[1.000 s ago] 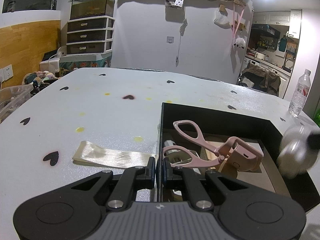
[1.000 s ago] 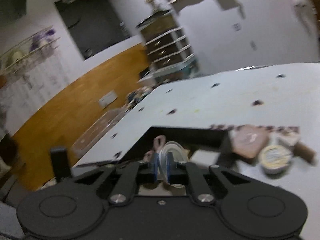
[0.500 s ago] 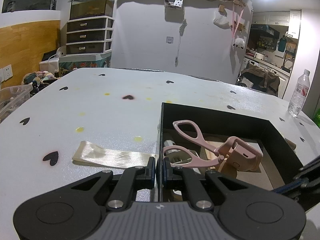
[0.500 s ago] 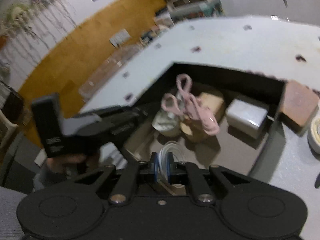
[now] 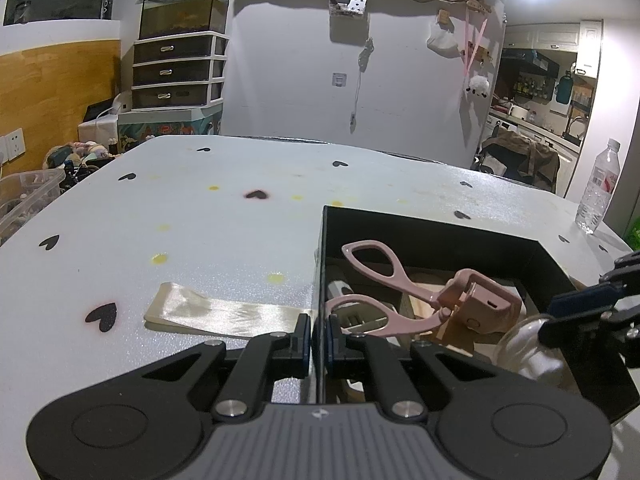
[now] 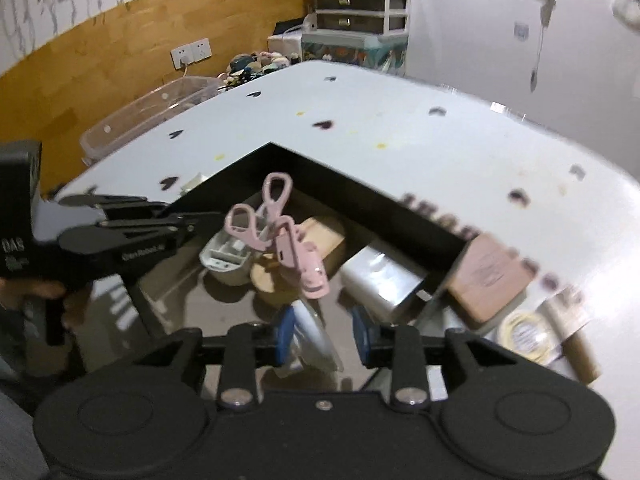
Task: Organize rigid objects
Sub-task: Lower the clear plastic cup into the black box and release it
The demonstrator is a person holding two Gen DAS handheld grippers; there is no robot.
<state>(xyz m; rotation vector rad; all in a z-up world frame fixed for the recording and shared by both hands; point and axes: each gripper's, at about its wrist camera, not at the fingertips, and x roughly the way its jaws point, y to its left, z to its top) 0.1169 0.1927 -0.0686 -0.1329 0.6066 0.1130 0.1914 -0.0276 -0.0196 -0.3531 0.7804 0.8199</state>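
Observation:
A black open box (image 5: 432,236) (image 6: 332,176) sits on the white table. Inside lie a pink eyelash curler (image 5: 404,284) (image 6: 280,236), a white case (image 6: 224,256), a wooden piece (image 6: 320,236) and a silver packet (image 6: 380,276). My left gripper (image 5: 319,336) is shut on the box's left wall. My right gripper (image 6: 322,336) is open over the box's near corner, with a clear round lid-like object (image 6: 316,336) (image 5: 528,348) between its fingers, loose and tilted.
A cream ribbon (image 5: 224,312) lies left of the box. Right of the box lie a brown pad (image 6: 488,276), a tape roll (image 6: 524,336) and a cork-like cylinder (image 6: 576,352). A water bottle (image 5: 598,188) stands at the far right. A clear bin (image 6: 148,112) sits beyond the table's left edge.
My right gripper swung over the box, lowered into it, and opened its fingers, releasing the clear round object. My left gripper has stayed shut on the box wall.

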